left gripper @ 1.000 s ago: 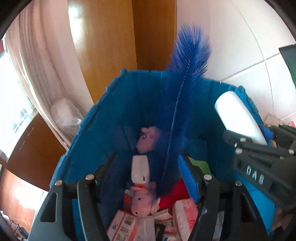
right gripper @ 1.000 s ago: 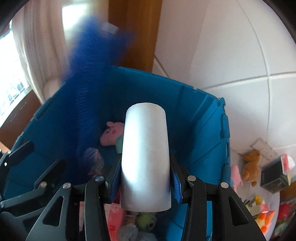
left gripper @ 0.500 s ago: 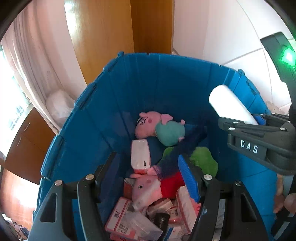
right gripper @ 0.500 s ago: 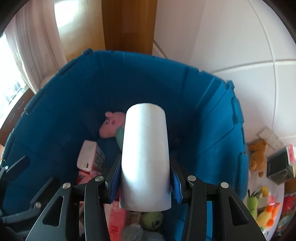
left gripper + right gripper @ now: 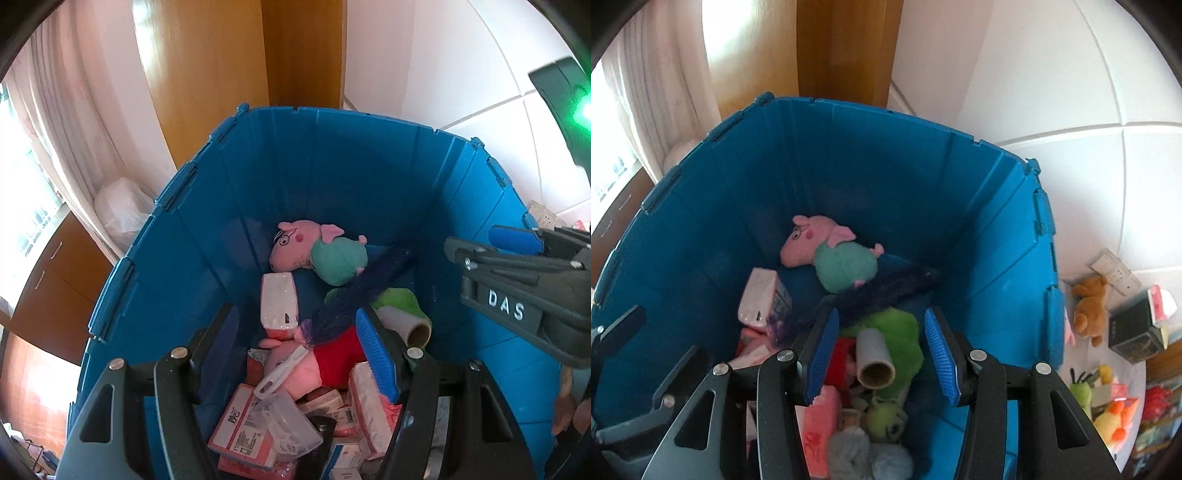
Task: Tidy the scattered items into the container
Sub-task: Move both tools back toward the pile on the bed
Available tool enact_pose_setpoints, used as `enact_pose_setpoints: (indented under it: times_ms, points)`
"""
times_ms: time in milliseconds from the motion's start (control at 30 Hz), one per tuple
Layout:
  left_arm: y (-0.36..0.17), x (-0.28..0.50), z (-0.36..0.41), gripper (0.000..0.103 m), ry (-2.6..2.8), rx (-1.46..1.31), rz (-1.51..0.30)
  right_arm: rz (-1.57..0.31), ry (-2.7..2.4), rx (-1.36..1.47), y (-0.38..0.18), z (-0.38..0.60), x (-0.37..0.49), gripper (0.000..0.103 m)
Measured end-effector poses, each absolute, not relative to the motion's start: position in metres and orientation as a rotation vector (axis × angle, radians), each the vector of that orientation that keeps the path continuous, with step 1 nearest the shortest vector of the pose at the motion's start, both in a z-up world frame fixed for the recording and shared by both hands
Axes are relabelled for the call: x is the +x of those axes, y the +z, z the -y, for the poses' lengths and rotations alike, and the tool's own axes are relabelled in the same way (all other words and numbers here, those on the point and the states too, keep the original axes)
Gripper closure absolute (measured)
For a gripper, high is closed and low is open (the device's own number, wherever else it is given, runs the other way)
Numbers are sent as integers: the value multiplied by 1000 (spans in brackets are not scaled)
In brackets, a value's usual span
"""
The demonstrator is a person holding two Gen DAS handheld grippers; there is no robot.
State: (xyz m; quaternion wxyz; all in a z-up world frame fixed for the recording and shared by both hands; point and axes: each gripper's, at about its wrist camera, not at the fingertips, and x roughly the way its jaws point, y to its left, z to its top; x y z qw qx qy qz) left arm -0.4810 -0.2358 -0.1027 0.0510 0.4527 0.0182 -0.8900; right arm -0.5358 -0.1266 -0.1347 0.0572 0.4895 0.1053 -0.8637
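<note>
Now that the right tongs [image 5: 882,354] have been opening, the white roll [image 5: 873,356] is lying released inside the blue bin [image 5: 979,236] — left tongs [image 5: 303,347] gaping empty, lower bin contents hidden.

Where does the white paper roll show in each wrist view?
Left wrist: the white paper roll lies low and right of centre in the blue bin, on the green plush.
Right wrist: the roll lies bottom centre, between the open fingers of the right gripper.
Shared landmark: pink pig plush with teal body.
</note>
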Motion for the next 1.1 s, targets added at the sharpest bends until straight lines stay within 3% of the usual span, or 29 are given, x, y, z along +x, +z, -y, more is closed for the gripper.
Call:
enact_pose_setpoints:
  times_ms: [633,1000,1033,1067,1100]
  points:
    - [-60,-433,166,37,-2747,1288,-31,-281,-2702,1420,-89,43,-474,51]
    - [3,-345,51,37,-2914,982,-103,-209,-2738,1171,-49,-91,-385,43]
    - [6,-334,37,33,-2939,936,-110,-208,-2751,1132,-49,-109,-372,43]
    - [8,-322,22,16,-2965,885,-120,-204,-2758,1096,-50,-128,-358,42]
    - [9,-308,6,8,-2989,828,-136,-195,-2770,1060,-52,-150,-343,41]
